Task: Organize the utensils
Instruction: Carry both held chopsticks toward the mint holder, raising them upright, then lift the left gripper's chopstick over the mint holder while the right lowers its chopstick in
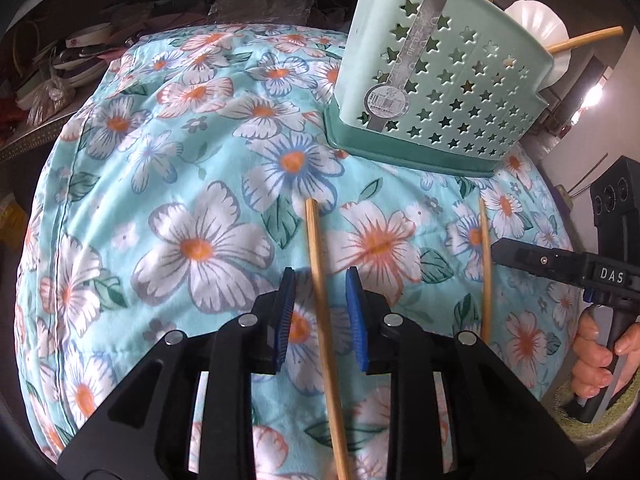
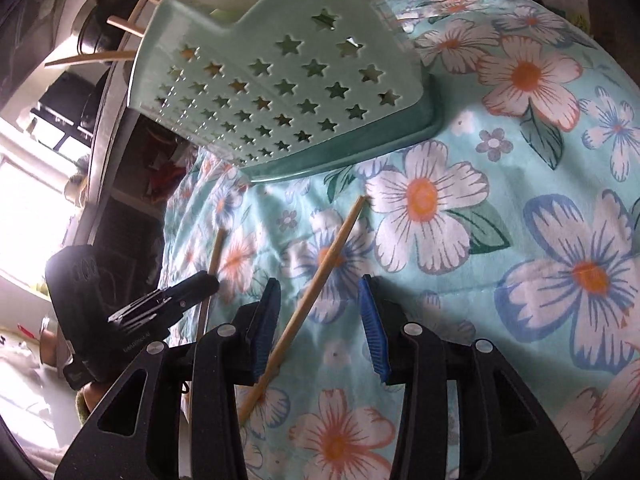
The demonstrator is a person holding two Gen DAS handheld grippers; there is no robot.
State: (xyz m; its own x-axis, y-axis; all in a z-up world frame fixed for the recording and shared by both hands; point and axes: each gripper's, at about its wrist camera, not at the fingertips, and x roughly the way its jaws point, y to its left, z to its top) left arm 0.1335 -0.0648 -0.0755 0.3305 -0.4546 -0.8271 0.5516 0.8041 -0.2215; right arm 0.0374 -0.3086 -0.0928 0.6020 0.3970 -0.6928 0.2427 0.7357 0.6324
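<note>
Two chopsticks (image 1: 320, 280) (image 1: 486, 268), one holder (image 1: 432, 92)

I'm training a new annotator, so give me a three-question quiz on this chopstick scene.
1. True or false: the left gripper is shut on a chopstick.
2. How many chopsticks lie on the floral cloth? A one, B two, C four.
3. Fill in: the holes in the green basket are ___-shaped.
Key: 1 false, it is open; 2 B; 3 star.
</note>
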